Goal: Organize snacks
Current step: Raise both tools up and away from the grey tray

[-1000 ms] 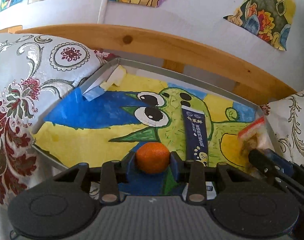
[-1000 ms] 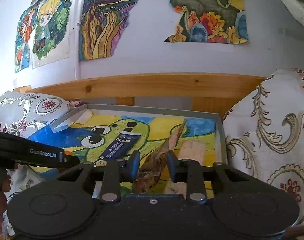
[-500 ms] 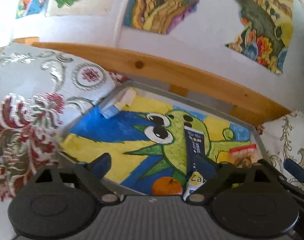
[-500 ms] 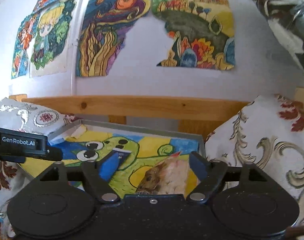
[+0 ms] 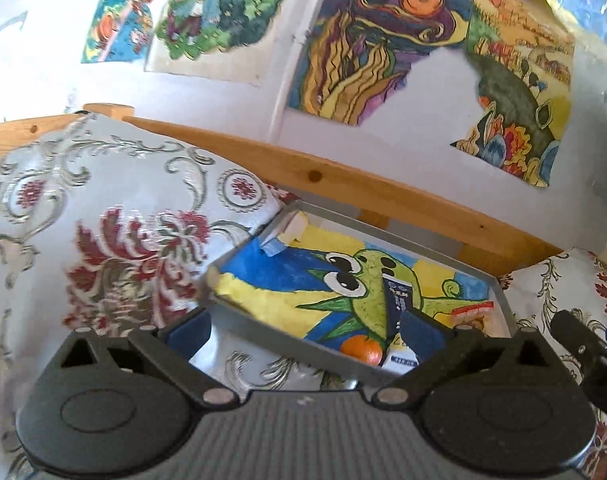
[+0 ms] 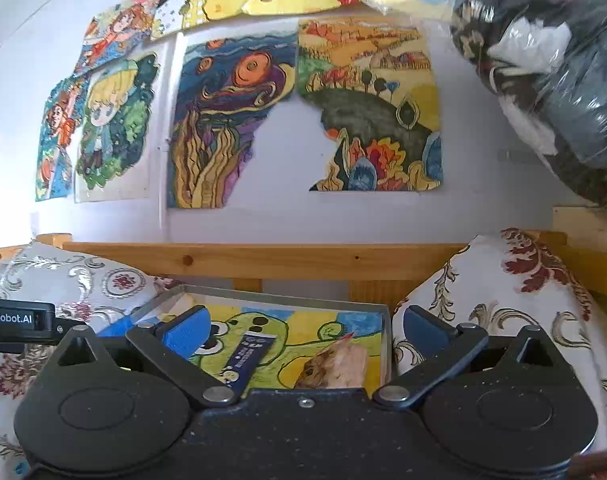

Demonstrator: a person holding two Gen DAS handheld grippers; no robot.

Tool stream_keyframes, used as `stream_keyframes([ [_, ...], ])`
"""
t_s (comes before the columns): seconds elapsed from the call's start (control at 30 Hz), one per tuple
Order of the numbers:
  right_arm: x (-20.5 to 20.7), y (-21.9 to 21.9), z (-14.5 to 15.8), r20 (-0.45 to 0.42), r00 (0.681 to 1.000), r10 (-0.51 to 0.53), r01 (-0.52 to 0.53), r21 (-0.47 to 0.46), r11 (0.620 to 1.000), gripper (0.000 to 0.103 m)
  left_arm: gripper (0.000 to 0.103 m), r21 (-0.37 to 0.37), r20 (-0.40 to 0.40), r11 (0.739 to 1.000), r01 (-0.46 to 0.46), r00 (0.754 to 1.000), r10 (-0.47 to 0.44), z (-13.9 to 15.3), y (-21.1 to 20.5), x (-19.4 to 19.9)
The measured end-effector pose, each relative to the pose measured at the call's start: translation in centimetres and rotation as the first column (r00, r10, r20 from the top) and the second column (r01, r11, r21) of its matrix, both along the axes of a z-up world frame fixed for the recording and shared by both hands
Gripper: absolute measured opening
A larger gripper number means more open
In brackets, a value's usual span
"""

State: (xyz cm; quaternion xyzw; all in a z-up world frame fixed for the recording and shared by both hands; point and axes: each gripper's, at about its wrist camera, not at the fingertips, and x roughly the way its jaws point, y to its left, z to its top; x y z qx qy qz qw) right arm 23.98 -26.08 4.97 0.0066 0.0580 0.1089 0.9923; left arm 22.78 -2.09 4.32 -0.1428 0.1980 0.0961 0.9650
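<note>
Both claws are held wide and empty: left claw (image 5: 305, 330) behind a round orange (image 5: 361, 350), right claw (image 6: 305, 330) behind a crinkly snack bag (image 6: 335, 366).

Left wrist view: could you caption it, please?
Open left gripper above tray holding orange, sachet.

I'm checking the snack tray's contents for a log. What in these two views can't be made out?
- Left wrist view: dark blue sachet, lower end behind a finger pad; print too small.
- Left wrist view: clear snack bag, mostly hidden by the left gripper.
- Right wrist view: orange not seen; tray front hidden by the right gripper.
</note>
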Motion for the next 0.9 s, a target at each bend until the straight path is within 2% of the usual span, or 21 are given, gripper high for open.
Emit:
stream_keyframes([
  [0.4,-8.1,0.5,-0.5,0.020,1.000,-0.002,0.002,-0.019,1.000,0.102,0.102,-0.022,0.016,0.999,-0.030,0.999,0.030,0.2,1.6,-7.3],
  [0.9,-15.4,1.3,-1.3,0.003,1.000,-0.007,0.007,-0.047,0.999,0.102,0.102,0.086,-0.010,0.995,0.052,0.999,-0.051,-1.2,2.3,-14.3],
])
